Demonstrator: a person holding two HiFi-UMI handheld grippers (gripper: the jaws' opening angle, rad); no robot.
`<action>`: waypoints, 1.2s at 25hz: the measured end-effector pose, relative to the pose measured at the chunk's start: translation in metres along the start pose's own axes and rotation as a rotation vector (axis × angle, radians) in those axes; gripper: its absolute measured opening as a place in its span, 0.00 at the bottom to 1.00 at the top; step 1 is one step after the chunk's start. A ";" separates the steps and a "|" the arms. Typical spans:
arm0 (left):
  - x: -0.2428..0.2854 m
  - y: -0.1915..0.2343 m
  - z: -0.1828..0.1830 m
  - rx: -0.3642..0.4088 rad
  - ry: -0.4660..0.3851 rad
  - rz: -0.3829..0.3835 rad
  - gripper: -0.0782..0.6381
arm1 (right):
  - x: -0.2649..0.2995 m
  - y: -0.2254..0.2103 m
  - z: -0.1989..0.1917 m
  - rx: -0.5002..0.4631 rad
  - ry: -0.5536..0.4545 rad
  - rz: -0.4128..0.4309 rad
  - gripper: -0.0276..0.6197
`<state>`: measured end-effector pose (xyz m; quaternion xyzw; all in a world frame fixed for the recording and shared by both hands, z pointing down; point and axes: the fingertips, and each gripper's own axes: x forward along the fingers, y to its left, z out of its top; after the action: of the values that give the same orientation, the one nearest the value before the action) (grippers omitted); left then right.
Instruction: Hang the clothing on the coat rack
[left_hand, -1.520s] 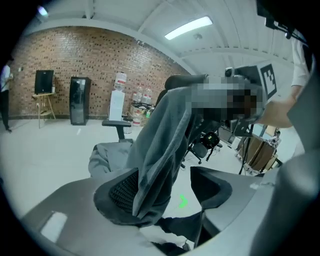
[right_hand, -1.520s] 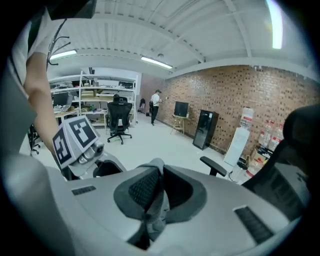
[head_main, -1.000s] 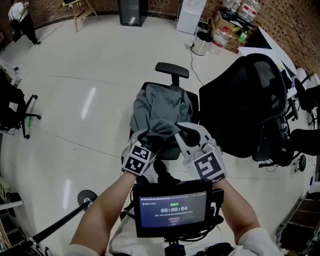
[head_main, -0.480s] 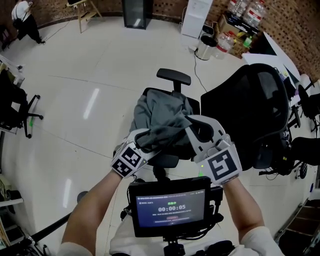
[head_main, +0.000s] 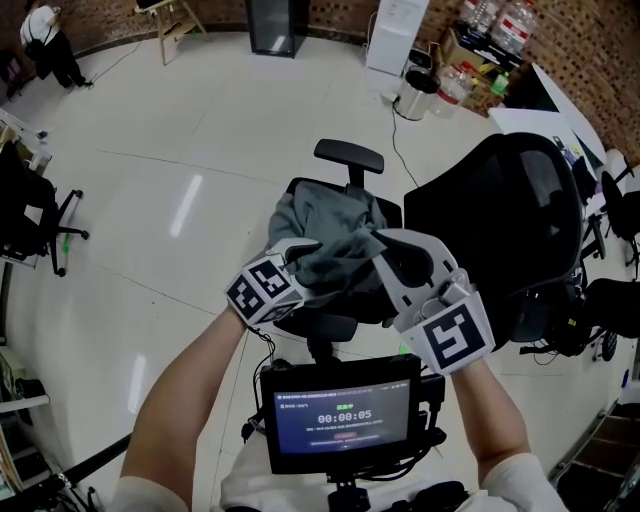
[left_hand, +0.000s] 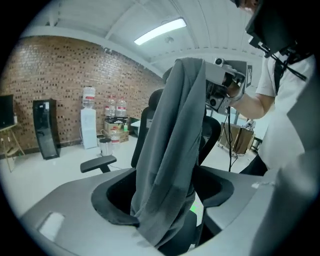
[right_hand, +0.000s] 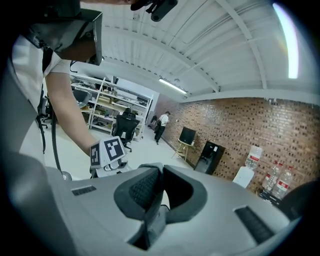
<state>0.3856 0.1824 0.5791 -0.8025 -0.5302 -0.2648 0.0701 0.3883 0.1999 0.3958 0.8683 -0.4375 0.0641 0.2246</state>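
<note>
Monitor (head_main: 343, 415) timer reads 00:00:05. Soft grey garment (head_main: 330, 240), limp w/ long folds, hangs over black office chair (head_main: 348, 155), at 12 o'clock from monitor. Right tool (right_hand: 157, 187) shut tight on a fabric edge betw. textured black pads. Left tool (left_hand: 165, 205), at 9 o'clock of right: jaws just been opening, now wide apart, fabric draped loose betw. them.

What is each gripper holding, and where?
Right gripper is shut on the gray garment at its top end. Left gripper jaws have just been opening; the garment hangs between them, unclamped.
</note>
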 end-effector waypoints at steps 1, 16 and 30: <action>0.006 0.000 0.003 -0.009 0.009 -0.029 0.61 | -0.001 -0.005 0.004 -0.001 -0.006 -0.003 0.06; -0.021 0.029 0.052 0.007 -0.123 0.147 0.14 | -0.016 -0.083 0.003 0.054 -0.014 -0.176 0.06; -0.121 0.081 0.154 0.040 -0.340 0.435 0.14 | -0.004 -0.146 0.057 0.010 -0.185 -0.250 0.06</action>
<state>0.4755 0.1097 0.4018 -0.9288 -0.3547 -0.0946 0.0511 0.4964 0.2531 0.2951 0.9194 -0.3443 -0.0425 0.1851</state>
